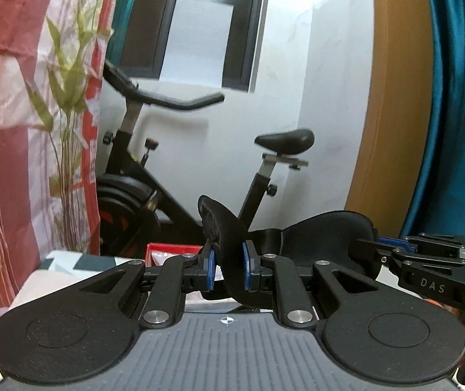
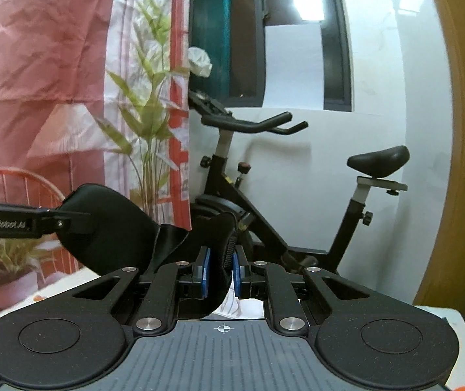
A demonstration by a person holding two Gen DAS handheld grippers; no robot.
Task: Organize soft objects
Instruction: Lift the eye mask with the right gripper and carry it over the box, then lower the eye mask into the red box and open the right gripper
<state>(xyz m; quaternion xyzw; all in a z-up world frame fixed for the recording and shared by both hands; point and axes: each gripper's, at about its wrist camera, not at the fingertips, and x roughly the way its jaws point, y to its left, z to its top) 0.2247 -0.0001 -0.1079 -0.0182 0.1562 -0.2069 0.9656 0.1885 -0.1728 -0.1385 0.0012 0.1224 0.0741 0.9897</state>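
A black padded eye mask [image 1: 323, 238] is held in the air between both grippers. My left gripper [image 1: 229, 268] is shut on one eye cup of the mask, which stands on edge between the blue pads. My right gripper [image 2: 221, 272] is shut on the other eye cup [image 2: 222, 254]. In the left wrist view the right gripper [image 1: 428, 260] comes in from the right and clamps the far cup. In the right wrist view the left gripper [image 2: 20, 221] comes in from the left onto the mask's cup [image 2: 108, 228].
A black exercise bike [image 1: 154, 192] stands ahead against a white wall. A red and white curtain with a leaf print [image 1: 37, 114] hangs at the left. A red box [image 1: 167, 251] lies on a table below. A teal cloth [image 1: 454, 97] hangs at the right.
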